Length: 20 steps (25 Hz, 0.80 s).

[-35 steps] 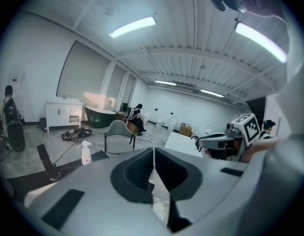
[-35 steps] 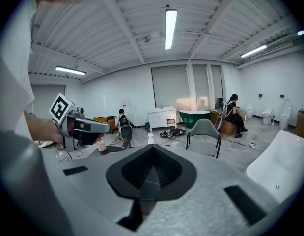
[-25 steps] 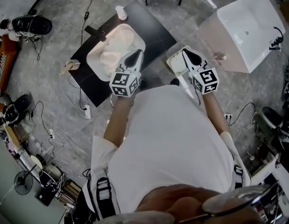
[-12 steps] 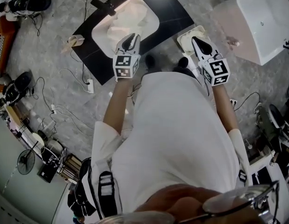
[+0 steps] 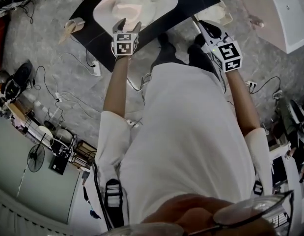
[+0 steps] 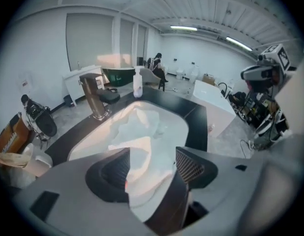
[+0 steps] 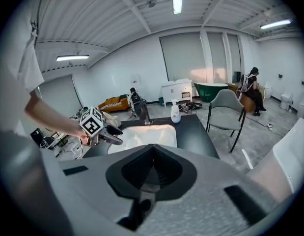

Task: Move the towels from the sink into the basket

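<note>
Grey-shelled left gripper [image 6: 152, 168] first: jaws opening, pads bare and pressing on nothing, though with white cloth visible in the gap beyond them. Hangs at the near rim of the sink [image 6: 90, 135], nose pointed at 12 o'clock into the basin. Dead ahead and below, at 12 o'clock: the towels [image 6: 142, 132], a crumpled white heap in the basin, none yet moved, long axis running roughly 6 to 12, from the near rim toward the faucet [image 6: 95, 102] at 11. Clearly the nearer hand for the pick; judged a short drop forward and down, then a close on the near fold. Right gripper [image 7: 152, 163] pinched together on nothing, held well off at 3 o'clock, past the counter's corner. Just beside it in the head view, a cream container [image 5: 220, 14], probably the basket, only partly seen, so hard to be sure. Further out: black counter [image 5: 90, 36] round the basin, soap bottle [image 6: 137, 84] at 12 behind the sink. Then grey mottled floor [image 5: 68, 82] strewn with cables, a white bathtub [image 5: 289, 14] at 2 in the head view, a grey chair [image 7: 225, 107], white walls, strip lights overhead.
</note>
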Each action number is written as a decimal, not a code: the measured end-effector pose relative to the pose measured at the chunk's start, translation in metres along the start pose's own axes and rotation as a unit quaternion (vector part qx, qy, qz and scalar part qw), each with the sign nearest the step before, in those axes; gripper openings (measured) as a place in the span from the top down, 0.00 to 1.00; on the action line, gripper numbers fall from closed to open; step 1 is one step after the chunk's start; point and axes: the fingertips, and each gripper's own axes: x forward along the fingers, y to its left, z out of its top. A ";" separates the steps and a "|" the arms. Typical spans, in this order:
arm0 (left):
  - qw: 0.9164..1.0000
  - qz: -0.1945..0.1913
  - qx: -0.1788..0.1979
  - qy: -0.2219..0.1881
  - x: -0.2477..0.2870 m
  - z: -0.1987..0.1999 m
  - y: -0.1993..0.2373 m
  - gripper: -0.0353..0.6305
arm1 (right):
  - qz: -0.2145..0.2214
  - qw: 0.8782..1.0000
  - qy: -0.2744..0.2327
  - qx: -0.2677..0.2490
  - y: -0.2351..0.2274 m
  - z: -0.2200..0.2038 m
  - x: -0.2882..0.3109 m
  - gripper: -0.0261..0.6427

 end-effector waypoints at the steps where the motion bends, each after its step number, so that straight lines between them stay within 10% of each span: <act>1: 1.000 -0.004 0.015 0.018 0.012 -0.010 0.004 0.52 | 0.003 1.000 0.005 0.004 0.005 -0.004 0.009 0.96; 8: 0.972 -0.085 0.161 0.145 0.078 -0.080 0.016 0.33 | 0.019 0.999 0.030 0.026 0.036 -0.026 0.051 0.96; 15: 0.954 -0.073 0.226 0.182 0.125 -0.112 0.036 0.31 | 0.022 0.998 0.047 0.038 0.051 -0.041 0.075 0.96; 18: 0.953 -0.066 0.230 0.188 0.144 -0.118 0.042 0.32 | 0.024 0.998 0.053 0.037 0.056 -0.047 0.086 0.96; 20: 0.955 -0.058 0.227 0.184 0.148 -0.116 0.046 0.53 | 0.025 0.998 0.054 0.036 0.059 -0.049 0.090 0.96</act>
